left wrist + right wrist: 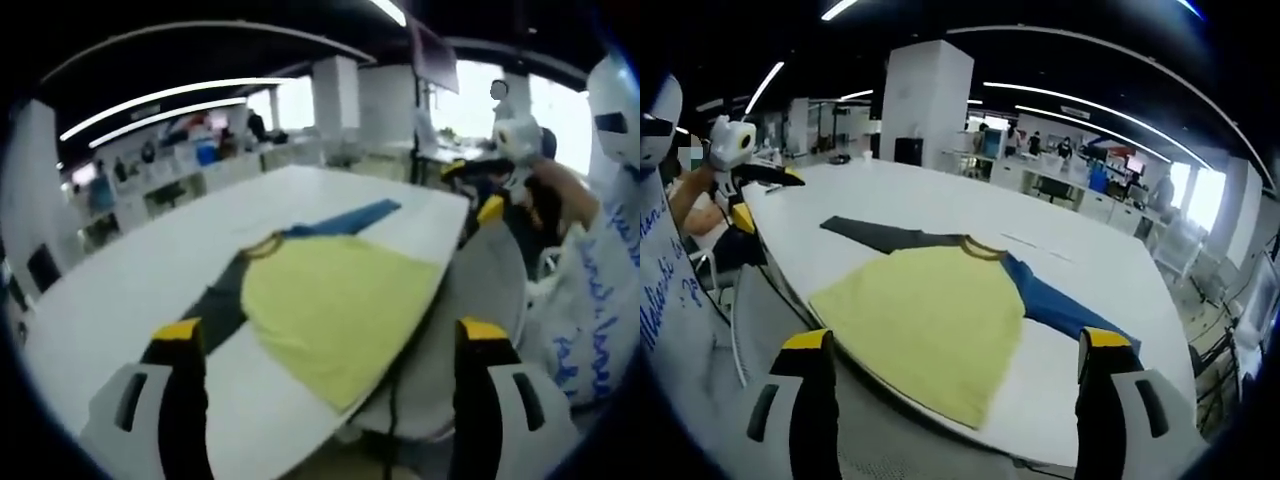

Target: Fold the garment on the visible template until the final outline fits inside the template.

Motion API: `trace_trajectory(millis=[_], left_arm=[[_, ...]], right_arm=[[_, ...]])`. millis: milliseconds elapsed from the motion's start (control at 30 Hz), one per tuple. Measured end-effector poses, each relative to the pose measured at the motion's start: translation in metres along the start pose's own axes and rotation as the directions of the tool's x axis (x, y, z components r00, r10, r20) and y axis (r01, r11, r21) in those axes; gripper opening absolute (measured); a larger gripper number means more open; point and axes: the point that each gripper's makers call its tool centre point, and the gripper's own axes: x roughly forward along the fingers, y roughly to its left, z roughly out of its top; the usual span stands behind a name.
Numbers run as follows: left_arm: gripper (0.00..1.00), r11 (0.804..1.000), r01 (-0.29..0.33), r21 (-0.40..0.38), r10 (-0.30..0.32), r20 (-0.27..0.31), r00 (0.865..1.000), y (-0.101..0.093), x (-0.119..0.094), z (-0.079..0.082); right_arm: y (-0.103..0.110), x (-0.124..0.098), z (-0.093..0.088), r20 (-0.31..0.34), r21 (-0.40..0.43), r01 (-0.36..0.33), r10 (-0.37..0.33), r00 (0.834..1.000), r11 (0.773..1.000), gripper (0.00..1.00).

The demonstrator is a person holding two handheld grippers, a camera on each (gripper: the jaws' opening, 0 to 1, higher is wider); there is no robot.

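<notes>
A: Garment (930,310) lies spread flat on the white desk (1090,270), sleeves out, still unfolded.
B: Both grippers' fingers (180,345) stand open, empty; next, probably grasp a sleeve (1065,310), fold inward.

One shirt (930,310) on one table (940,200): one yellow body, two sleeves, one dark (875,234), one blue (1060,305). Two grippers, left (327,350) and right (958,365), two yellow-tipped fingers (805,342) each. Beyond the table, one white pillar (925,100).
</notes>
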Motion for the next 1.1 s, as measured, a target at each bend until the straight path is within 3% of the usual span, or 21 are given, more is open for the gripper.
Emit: trace_trajectory(millis=[233, 367, 433, 500, 900, 1100], left_arm=[[1.0, 0.998, -0.05, -0.031, 0.05, -0.027, 0.998, 0.002, 0.003, -0.001], [1.0, 0.996, -0.09, 0.008, 0.09, -0.056, 0.994, 0.002, 0.007, -0.003], [1.0, 0.995, -0.097, -0.008, 0.096, -0.065, 0.993, 0.0, 0.008, -0.003], [0.99, 0.994, -0.099, -0.043, 0.097, -0.047, 0.994, -0.001, 0.01, 0.0], [0.99, 0.989, -0.142, -0.046, 0.14, -0.045, 0.989, -0.007, 0.022, 0.009], [0.99, 0.985, -0.165, -0.045, 0.161, -0.076, 0.984, -0.01, 0.029, 0.01]], right_arm=[[-0.008, 0.001, -0.009, -0.011, -0.002, -0.051, 0.051, 0.999, 0.999, 1.0], [-0.02, 0.0, -0.014, -0.011, 0.0, -0.063, 0.063, 0.998, 0.998, 1.0], [-0.025, 0.001, -0.016, -0.007, 0.0, -0.07, 0.07, 0.998, 0.998, 1.0], [-0.031, 0.0, -0.018, -0.007, -0.001, -0.077, 0.077, 0.997, 0.997, 1.0], [-0.064, 0.0, -0.023, 0.006, -0.008, -0.099, 0.099, 0.995, 0.995, 1.0], [-0.078, 0.001, -0.026, 0.005, -0.015, -0.116, 0.116, 0.993, 0.993, 1.0]])
